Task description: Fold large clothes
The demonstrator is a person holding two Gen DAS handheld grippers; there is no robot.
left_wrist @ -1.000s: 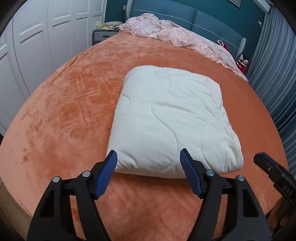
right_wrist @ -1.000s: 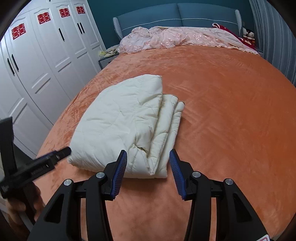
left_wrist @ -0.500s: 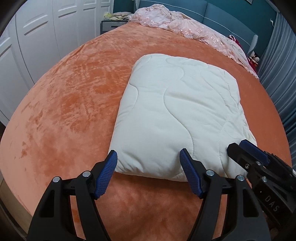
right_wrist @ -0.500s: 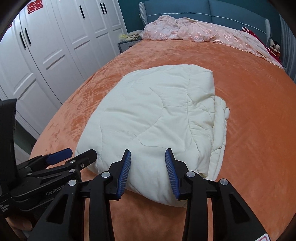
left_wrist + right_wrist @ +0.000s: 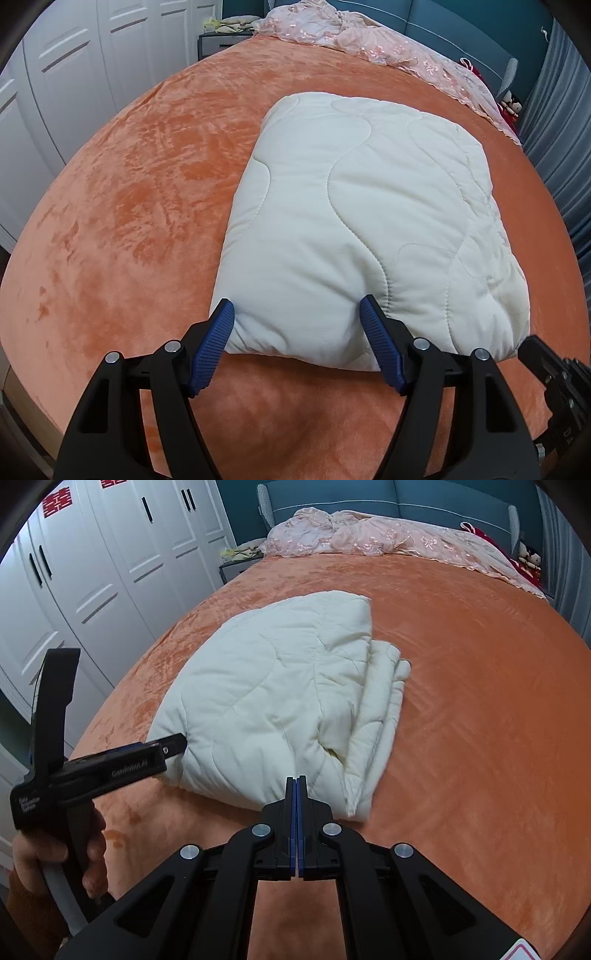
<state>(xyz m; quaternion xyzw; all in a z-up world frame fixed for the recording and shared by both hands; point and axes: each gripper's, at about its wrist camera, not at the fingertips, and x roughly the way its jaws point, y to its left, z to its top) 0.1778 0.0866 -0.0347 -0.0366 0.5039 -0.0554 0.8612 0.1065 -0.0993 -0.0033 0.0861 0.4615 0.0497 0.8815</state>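
A cream quilted garment (image 5: 362, 229), folded into a thick rectangle, lies on the orange bed cover (image 5: 140, 206); it also shows in the right wrist view (image 5: 273, 701), with its layered edges on the right side. My left gripper (image 5: 297, 314) is open, its blue pads either side of the bundle's near left corner and touching it. My right gripper (image 5: 296, 781) is shut with nothing between its pads, its tip at the bundle's near edge. The left gripper (image 5: 162, 751) also shows from the side in the right wrist view, held by a hand.
A pink embroidered cover (image 5: 388, 539) is heaped at the blue headboard (image 5: 369, 498). White wardrobe doors (image 5: 110, 565) line the left side. A small bedside table (image 5: 218, 40) stands at the far left corner. Grey curtains (image 5: 561, 129) hang on the right.
The left gripper moved forward onto the bundle's near corner. The right gripper closed from open to fully shut and drew back slightly toward the near edge.
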